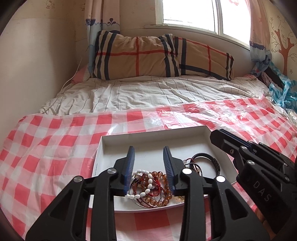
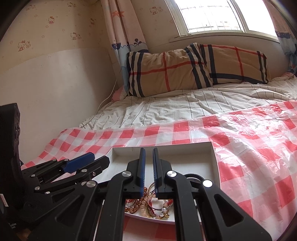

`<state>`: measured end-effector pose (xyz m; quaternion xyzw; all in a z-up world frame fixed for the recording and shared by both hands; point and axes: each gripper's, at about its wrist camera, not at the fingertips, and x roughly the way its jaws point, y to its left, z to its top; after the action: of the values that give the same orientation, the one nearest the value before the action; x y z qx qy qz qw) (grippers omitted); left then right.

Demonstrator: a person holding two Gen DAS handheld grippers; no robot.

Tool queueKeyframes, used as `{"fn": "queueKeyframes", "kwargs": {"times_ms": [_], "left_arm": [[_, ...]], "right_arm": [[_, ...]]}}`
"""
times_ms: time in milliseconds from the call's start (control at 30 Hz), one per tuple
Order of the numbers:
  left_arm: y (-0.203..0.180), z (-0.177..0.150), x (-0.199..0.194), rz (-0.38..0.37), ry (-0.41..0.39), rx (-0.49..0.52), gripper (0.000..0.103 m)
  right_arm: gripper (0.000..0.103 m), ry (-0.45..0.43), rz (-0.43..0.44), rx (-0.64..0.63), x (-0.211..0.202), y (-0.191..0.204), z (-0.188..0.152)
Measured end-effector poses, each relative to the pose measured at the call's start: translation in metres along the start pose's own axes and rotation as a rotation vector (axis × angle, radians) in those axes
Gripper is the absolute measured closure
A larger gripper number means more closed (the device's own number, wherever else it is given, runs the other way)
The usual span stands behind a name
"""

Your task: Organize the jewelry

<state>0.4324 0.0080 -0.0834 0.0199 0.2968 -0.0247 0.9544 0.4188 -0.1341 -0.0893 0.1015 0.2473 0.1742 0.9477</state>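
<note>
On the bed, seen from the left wrist, a white tray [image 1: 104, 142] sits on a red-and-white checked plastic sheet [image 1: 55, 133]. The left gripper [image 1: 148, 161] hangs over the near half of the tray with its blue-padded fingers [image 1: 130, 163] spread apart and nothing between them. Below and between them lies a tangle of bracelets [image 1: 150, 187]: amber beads, white beads and red cord, piled in the near part of the tray. A dark braided band [image 1: 207, 157] lies just to their right. The right gripper [image 1: 219, 135] reaches in from the right, its tip over the tray's far right corner; from this side its fingers appear pressed close, holding nothing. Beyond the sheet lie a striped white quilt [image 1: 141, 92] and two plaid pillows [image 1: 137, 55] under a bright window [image 1: 189, 13], with curtains at both sides.

From the right wrist, the right gripper [image 2: 149, 163] is over the tray [image 2: 215, 157], its fingers nearly closed with only a narrow slit between the pads [image 2: 142, 163], and empty. The bracelets [image 2: 148, 204] lie beneath it at the tray's near edge, partly hidden by the black arms. The left gripper [image 2: 83, 159] juts in from the left, level with the tray's left rim. Cartoon-cat wallpaper [image 2: 50, 20] covers the wall behind.
</note>
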Motion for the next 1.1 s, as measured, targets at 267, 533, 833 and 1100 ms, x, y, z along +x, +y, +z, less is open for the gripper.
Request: {"fn": "queueKeyframes", "kwargs": {"times_ms": [267, 533, 833, 1100], "left_arm": [[0.004, 0.0, -0.002, 0.024, -0.002, -0.016, 0.052], [0.006, -0.007, -0.014, 0.041, 0.011, -0.024, 0.043], [0.006, -0.01, -0.048, 0.053, 0.006, -0.034, 0.04], [0.005, -0.015, -0.086, 0.063, 0.001, -0.027, 0.03]], "right_arm": [[0.07, 0.01, -0.028, 0.015, 0.0, -0.004, -0.004], [0.064, 0.019, -0.058, 0.026, -0.014, -0.004, -0.008], [0.059, 0.016, -0.098, 0.029, -0.043, -0.001, -0.012], [0.053, 0.019, -0.101, 0.042, -0.075, 0.005, -0.019]]}}
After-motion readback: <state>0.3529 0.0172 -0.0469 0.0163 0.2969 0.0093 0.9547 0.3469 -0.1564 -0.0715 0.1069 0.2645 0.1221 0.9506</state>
